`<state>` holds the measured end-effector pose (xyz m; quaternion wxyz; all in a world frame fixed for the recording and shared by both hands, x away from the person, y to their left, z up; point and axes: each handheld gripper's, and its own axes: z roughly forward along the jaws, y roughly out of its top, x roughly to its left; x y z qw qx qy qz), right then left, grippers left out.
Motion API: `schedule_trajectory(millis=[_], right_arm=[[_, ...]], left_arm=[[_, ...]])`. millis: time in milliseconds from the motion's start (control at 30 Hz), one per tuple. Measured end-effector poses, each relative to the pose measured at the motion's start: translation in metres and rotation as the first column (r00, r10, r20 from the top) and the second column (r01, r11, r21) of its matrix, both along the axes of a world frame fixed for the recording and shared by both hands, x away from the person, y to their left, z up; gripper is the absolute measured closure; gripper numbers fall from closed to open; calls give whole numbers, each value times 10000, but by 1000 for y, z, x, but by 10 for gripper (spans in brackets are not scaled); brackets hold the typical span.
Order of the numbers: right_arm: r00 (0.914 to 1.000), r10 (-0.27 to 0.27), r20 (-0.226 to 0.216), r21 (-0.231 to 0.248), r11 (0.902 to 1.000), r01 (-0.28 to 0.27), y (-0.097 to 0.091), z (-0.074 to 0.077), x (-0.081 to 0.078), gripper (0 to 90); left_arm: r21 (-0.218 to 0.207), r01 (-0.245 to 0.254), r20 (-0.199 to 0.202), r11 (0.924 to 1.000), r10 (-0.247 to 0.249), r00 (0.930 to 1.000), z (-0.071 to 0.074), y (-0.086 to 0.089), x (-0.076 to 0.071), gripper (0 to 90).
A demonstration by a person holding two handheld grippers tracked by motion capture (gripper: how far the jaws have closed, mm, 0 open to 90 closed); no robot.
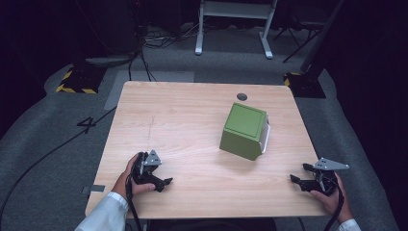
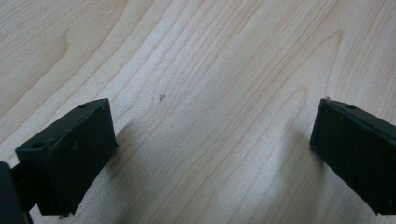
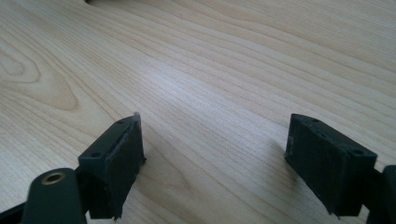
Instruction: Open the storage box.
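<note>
High view overhead facing forward, gripper views close — sharing the wooden table

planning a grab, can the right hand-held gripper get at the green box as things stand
Probably yes: the right hand-held gripper is open, and bare table lies between it and the green box.

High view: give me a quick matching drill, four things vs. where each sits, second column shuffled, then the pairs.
Things:
1. green box
2. left gripper
3. right gripper
4. round hole

Places:
A. near edge of the table, left side
B. far edge of the table, right of middle
C. right of the table's middle
D. near right corner of the table

Pairs: 1-C, 2-A, 3-D, 4-B
</note>
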<state>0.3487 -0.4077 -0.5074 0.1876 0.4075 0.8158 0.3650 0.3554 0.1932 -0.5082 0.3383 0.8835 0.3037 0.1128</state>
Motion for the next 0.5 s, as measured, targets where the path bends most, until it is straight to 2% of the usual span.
schedule_trajectory(millis=[500], right_arm=[[9996, -264, -43, -85, 9996, 264, 1, 1, 5, 186]], left_arm=[[-26, -115, -19, 9999, 115, 9999, 0, 0, -2, 4]])
